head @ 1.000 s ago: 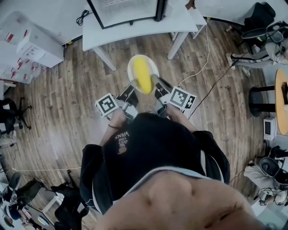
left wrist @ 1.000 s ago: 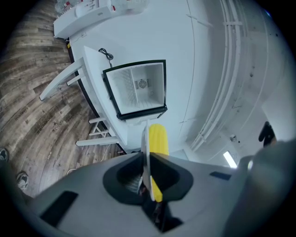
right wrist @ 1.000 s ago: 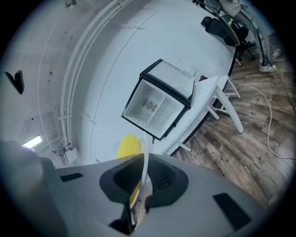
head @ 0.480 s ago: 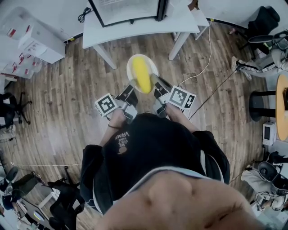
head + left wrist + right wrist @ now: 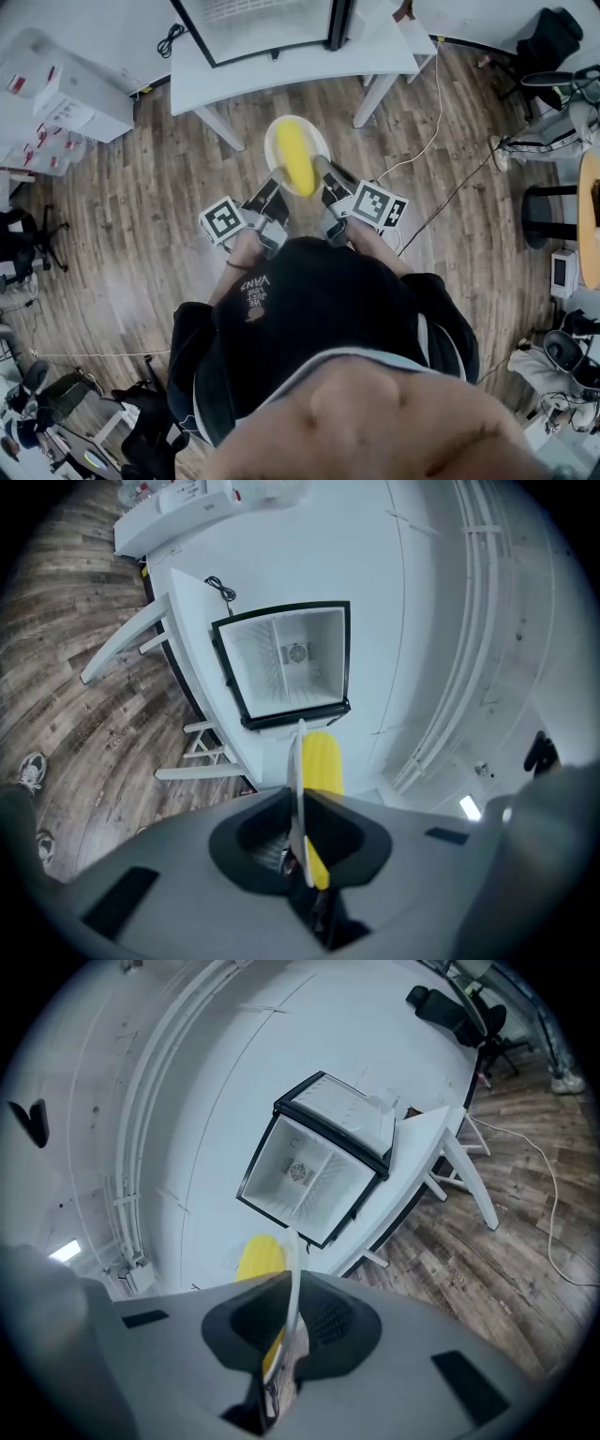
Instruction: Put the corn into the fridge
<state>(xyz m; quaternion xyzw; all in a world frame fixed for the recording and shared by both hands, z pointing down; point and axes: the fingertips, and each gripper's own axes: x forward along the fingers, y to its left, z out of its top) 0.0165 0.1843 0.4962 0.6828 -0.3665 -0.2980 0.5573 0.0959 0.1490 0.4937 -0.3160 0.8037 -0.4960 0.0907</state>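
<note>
A yellow corn cob [image 5: 295,155] lies on a white plate [image 5: 273,139] carried in front of the person. My left gripper [image 5: 278,178] is shut on the plate's near left rim, and my right gripper [image 5: 320,170] is shut on its near right rim. The left gripper view has the plate [image 5: 296,780] edge-on between the jaws of my left gripper [image 5: 300,841], with the corn [image 5: 324,761] beside it. The right gripper view shows the plate [image 5: 292,1283] clamped in my right gripper [image 5: 281,1354], corn [image 5: 258,1258] to its left. Ahead, the small fridge [image 5: 262,23] stands open; its white inside [image 5: 292,658] [image 5: 309,1171] shows.
The fridge stands on a white table [image 5: 281,70] with slanted legs, over a wooden floor. A white cabinet [image 5: 66,94] is at the left. Cables [image 5: 427,141] trail on the floor to the right. Chairs and a round table [image 5: 589,211] are at the far right.
Both grippers, with the plate and corn, have come slightly nearer the table and the fridge. The grip on the plate is unchanged.
</note>
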